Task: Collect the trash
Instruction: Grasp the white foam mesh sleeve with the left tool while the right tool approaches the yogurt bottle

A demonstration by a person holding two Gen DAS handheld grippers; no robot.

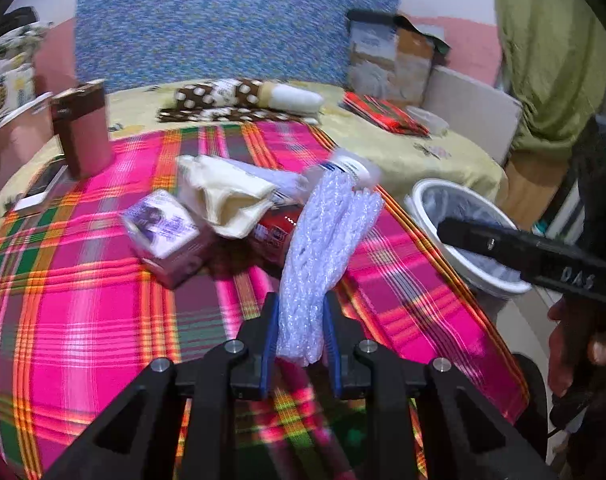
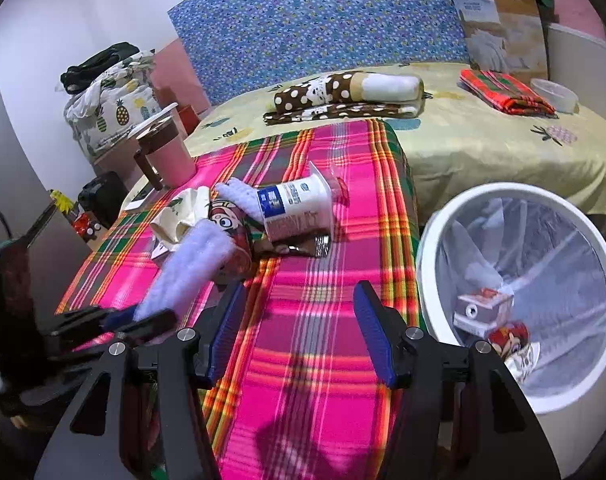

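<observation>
My left gripper (image 1: 301, 324) is shut on a white foam net sleeve (image 1: 327, 248), held above the pink plaid cloth (image 1: 83, 300); the sleeve also shows in the right wrist view (image 2: 191, 268). Behind it lies a trash pile: a purple carton (image 1: 163, 232), a cream wrapper (image 1: 227, 196), a red cartoon cup (image 2: 231, 228) and a white plastic tub (image 2: 299, 204). My right gripper (image 2: 299, 320) is open and empty over the cloth, left of the white trash bin (image 2: 431, 240). A small carton (image 2: 483, 308) and a cartoon cup (image 2: 515, 340) lie in the bin.
A pink cup with brown lid (image 2: 167, 152) stands at the cloth's far left. Folded dotted cloth (image 2: 343, 92), a red plaid cloth (image 2: 503, 92) and a clear tub (image 2: 555, 94) lie on the yellow bedsheet. A paper bag (image 2: 503, 20) stands behind.
</observation>
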